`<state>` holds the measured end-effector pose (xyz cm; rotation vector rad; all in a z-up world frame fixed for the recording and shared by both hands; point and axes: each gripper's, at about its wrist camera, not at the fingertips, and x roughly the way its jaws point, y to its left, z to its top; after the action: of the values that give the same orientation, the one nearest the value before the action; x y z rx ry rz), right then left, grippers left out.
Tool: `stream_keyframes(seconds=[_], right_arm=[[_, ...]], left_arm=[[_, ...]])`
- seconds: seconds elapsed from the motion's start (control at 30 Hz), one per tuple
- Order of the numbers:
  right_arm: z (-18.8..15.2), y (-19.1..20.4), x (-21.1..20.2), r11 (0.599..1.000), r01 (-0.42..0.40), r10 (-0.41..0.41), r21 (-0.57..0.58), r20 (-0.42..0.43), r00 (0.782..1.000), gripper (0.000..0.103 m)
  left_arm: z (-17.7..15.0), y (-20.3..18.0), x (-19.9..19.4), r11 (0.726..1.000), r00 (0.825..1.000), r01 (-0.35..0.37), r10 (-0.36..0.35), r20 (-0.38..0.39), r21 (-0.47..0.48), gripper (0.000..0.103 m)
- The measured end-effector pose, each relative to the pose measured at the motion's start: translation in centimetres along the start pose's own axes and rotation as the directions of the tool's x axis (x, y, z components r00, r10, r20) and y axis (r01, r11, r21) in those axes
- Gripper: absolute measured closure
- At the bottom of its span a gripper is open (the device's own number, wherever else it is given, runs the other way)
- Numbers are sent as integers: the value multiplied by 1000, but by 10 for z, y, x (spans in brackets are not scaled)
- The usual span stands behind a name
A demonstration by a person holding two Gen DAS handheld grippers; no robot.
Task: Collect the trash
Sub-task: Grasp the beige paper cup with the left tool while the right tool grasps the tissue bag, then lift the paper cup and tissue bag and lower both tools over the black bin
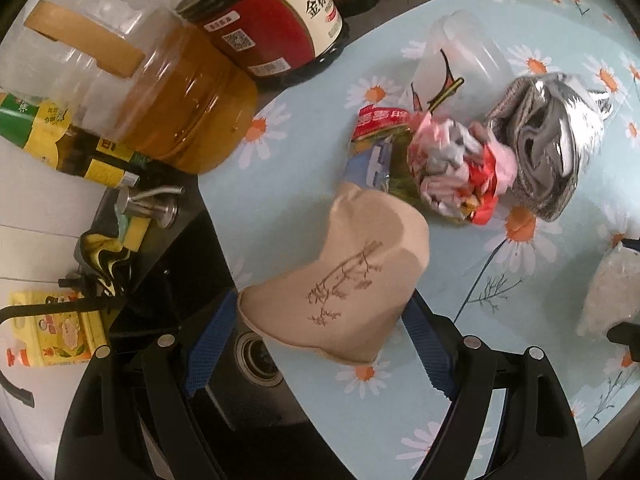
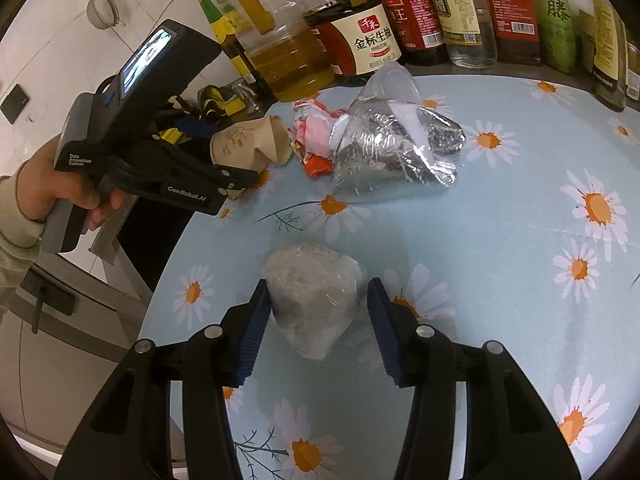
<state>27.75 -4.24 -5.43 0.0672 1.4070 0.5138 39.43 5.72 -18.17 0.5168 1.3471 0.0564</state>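
Observation:
A crushed tan paper cup (image 1: 352, 280) sits between the blue pads of my left gripper (image 1: 322, 298), which is shut on it over the table's edge by the sink. In the right wrist view the same cup (image 2: 244, 142) shows at the tip of the left gripper (image 2: 226, 156). My right gripper (image 2: 318, 284) is shut on a grey-white wad wrapped in clear plastic (image 2: 316, 300), low over the daisy tablecloth (image 2: 500, 260). That wad (image 1: 608, 292) is at the right edge of the left wrist view. On the cloth lie a silver foil bag (image 2: 392, 148), crumpled red and pink wrappers (image 2: 316, 140) and a clear plastic cup (image 2: 392, 80).
A jug of oil (image 1: 180, 92) and a row of sauce bottles (image 2: 460, 8) line the far edge of the table. A black sink (image 1: 208, 412) with its drain lies left of the table, with a soap pump (image 1: 160, 204) and a yellow detergent bottle (image 1: 52, 332). A person's hand (image 2: 52, 196) holds the left gripper.

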Motion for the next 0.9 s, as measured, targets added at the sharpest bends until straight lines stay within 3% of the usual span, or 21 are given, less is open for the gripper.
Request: stream_keyframes(seconds=[0.6,0.73,0.9], right_arm=[[-11,11,-17,999,36,-36,-8,21,999,53],[-15,17,-23,999,53,-52,-13,28,998,53],[-25,26,-33,996,84,-83,-18,36,996,53]], left_arm=[[-20,1,-19,1000,996,7,-8,93,9,26],[-32,4,-31,999,993,41,-38,112,-20,26],[-56,7,-52,987,980,132,-117,159,-87,26]])
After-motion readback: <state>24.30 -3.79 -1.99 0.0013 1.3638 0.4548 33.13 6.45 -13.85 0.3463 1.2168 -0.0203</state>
